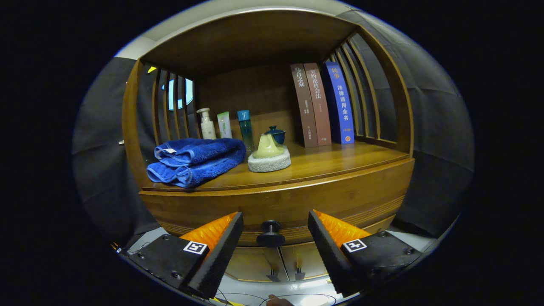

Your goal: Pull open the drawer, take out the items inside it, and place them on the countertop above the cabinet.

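1. The claw (275, 242) stands wide, both fingers spread and pressing on nothing. The gap is far broader than what sits in it, which leaves room to close from either side.

2. The drawer knob (270, 233), dark and round, sits between the two fingers, roughly centred in the gap and apart from both. The claw is lined up level with it, a placement that suits either a grasp on the knob or a release from it.

3. The drawer (297, 204) carries that knob on its front panel, and the panel appears flush with the cabinet body, so the drawer reads as closed. Its contents cannot be seen.

4. Below the drawer, two cabinet doors (280, 259) meet at a centre seam with small handles.

5. Above the drawer lies the surface (340, 159), the wooden top named as the destination. On it rest a folded blue towel (195, 161), a white sponge pad with a pale handle (269, 157), a small dark lidded pot (276, 134), three toiletry bottles (224, 124) at the back, and three upright books (323, 106) against the slatted side.

6. Judgement: a closed drawer with goods on top fits either a drawer awaiting opening, or one emptied and shut again. The frame does not settle which.
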The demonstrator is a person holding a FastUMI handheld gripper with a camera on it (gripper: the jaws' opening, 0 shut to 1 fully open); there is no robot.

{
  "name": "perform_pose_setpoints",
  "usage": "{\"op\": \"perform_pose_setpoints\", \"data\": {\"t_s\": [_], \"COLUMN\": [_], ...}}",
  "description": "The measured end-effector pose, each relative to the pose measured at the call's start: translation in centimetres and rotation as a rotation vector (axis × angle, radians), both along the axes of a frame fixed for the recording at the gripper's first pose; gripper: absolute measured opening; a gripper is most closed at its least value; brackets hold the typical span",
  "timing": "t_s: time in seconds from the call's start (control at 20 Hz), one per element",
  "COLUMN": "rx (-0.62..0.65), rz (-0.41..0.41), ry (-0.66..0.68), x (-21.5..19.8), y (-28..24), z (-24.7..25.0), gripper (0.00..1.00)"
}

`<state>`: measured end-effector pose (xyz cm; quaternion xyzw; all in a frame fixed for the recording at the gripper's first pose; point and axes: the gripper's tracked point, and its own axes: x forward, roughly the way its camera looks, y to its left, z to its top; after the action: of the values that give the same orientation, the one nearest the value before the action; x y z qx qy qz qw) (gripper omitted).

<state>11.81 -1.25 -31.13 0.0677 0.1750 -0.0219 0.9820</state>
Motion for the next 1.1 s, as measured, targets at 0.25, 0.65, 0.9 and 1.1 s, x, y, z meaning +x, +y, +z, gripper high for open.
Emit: {"op": "perform_pose_setpoints", "data": {"t_s": [0.25,0.65,0.9,1.1], "rx": [-0.042,-0.073,-0.049,-0.071], "rz": [0.036,0.068,0.055,0.037], "ry": [-0.106,-0.204,-0.242,-0.255], "x": [-2.6,-4.3,-6.1,-6.8], "y": [0.0,1.6,1.0,0.1], "z": [9.8,22.9,25.8,26.5], "gripper": [0.99,0.99,0.99,0.99]}}
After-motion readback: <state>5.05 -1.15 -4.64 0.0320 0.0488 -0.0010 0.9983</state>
